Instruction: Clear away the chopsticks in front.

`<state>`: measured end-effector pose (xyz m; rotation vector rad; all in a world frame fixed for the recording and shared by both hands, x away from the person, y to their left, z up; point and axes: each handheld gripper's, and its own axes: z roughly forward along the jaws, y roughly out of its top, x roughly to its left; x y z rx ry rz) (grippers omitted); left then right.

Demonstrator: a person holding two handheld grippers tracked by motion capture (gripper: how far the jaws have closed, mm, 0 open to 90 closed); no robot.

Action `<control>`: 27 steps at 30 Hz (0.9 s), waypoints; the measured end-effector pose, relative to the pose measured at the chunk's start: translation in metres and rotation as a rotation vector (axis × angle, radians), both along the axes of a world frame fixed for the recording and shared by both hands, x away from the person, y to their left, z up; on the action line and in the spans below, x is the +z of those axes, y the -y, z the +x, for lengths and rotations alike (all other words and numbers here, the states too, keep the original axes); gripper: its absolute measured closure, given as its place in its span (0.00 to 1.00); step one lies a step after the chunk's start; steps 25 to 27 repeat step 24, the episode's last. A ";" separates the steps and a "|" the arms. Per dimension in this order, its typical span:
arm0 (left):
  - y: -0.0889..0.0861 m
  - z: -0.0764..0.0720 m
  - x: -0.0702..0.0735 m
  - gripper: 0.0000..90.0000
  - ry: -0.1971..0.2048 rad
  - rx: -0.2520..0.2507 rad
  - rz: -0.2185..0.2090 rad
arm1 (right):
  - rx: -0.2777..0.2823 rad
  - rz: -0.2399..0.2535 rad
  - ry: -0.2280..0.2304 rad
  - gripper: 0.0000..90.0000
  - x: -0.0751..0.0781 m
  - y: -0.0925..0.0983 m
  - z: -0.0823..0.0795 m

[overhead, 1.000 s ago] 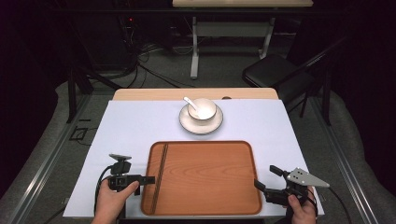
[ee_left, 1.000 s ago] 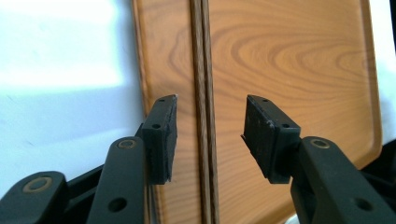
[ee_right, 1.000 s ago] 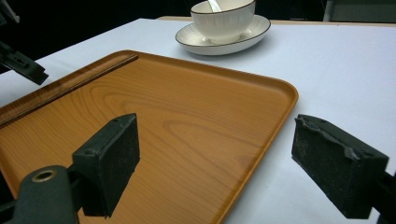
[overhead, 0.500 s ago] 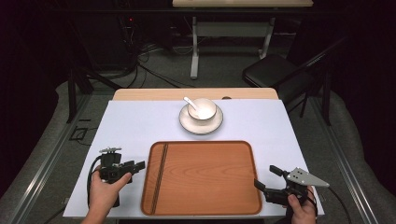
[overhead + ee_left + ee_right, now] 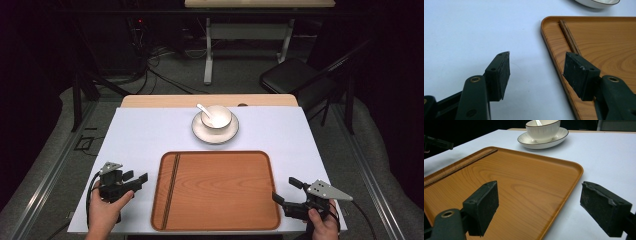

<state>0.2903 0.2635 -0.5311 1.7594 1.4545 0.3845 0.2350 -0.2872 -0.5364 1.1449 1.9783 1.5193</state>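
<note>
A wooden tray (image 5: 220, 190) lies at the front middle of the white table, with a pair of dark chopsticks (image 5: 172, 187) along its left side. My left gripper (image 5: 136, 176) is open just left of the tray, holding nothing. In the left gripper view, the left gripper (image 5: 536, 56) has the tray's rim (image 5: 554, 50) and the chopsticks (image 5: 569, 37) ahead of it. My right gripper (image 5: 283, 189) stands open and empty at the tray's front right corner. The right gripper (image 5: 539, 187) straddles the tray's edge (image 5: 574, 177) in its own view.
A white bowl (image 5: 216, 117) with a spoon (image 5: 204, 110) sits on a saucer (image 5: 215, 132) behind the tray, also seen as bowl (image 5: 542, 128) and saucer (image 5: 559, 136). A dark chair (image 5: 290, 77) and table legs stand beyond the far edge.
My left gripper has drawn back to the left, away from the tray's left edge. The right gripper has stayed where it was.
</note>
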 end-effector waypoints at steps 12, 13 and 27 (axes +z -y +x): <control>-0.008 -0.009 -0.013 0.42 0.059 0.026 -0.040 | -0.001 -0.006 0.002 0.16 0.000 0.000 0.000; -0.010 -0.010 -0.013 0.42 0.063 0.034 -0.039 | -0.001 -0.006 0.002 0.16 0.000 0.000 0.000; -0.020 -0.011 -0.017 0.40 0.066 0.080 -0.079 | 0.002 -0.005 0.000 0.16 0.000 0.000 0.000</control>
